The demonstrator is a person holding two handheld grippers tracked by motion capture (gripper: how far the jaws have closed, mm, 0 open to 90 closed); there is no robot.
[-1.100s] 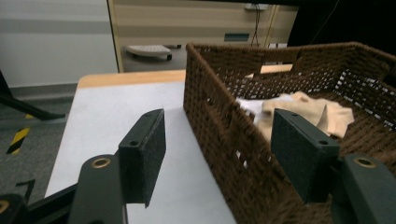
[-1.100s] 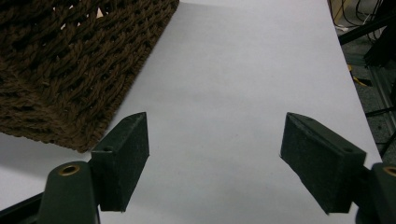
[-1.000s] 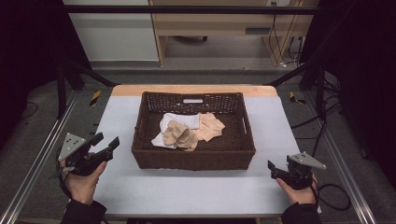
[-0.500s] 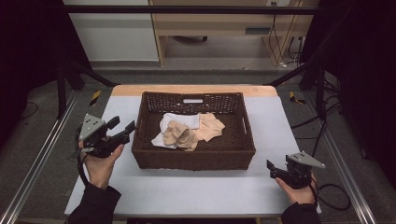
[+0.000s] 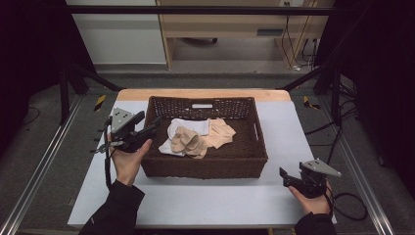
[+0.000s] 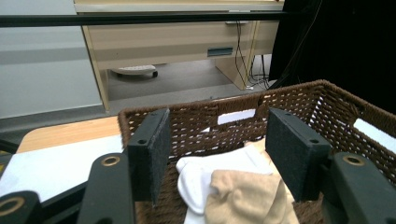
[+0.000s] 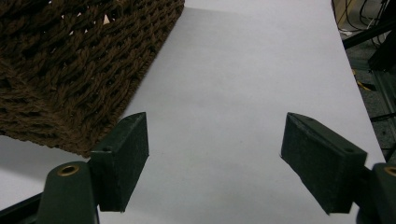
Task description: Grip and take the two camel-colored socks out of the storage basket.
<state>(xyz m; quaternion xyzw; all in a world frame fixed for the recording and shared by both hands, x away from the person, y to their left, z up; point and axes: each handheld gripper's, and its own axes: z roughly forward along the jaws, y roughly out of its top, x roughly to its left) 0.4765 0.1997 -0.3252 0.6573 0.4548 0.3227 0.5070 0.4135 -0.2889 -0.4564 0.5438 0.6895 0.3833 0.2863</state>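
1. A pile of socks is seen inside the brown wicker basket [image 5: 254, 161], toward its left half: beige socks [image 5: 188, 142] lie bunched on top of a white sock [image 5: 188, 126], with another beige piece [image 5: 220, 133] just beside them to the right.
2. In the left gripper view the white sock [image 6: 210, 175] and a beige sock [image 6: 247, 198] are framed between the two black jaws, low inside the basket [image 6: 299, 100]; no contact with either pad is seen.
3. The left tongs [image 5: 155, 122] are held above the basket's left rim, pointed toward the socks; the jaws are spread, have just been closing slightly, and nothing is pinched.
4. The right tongs [image 5: 283, 176] are held low over the white worktop [image 5: 205, 205], just beside the basket's front right corner; the jaws are spread wide over bare worktop [image 7: 243, 93], with the basket wall [image 7: 70, 70] at the left.
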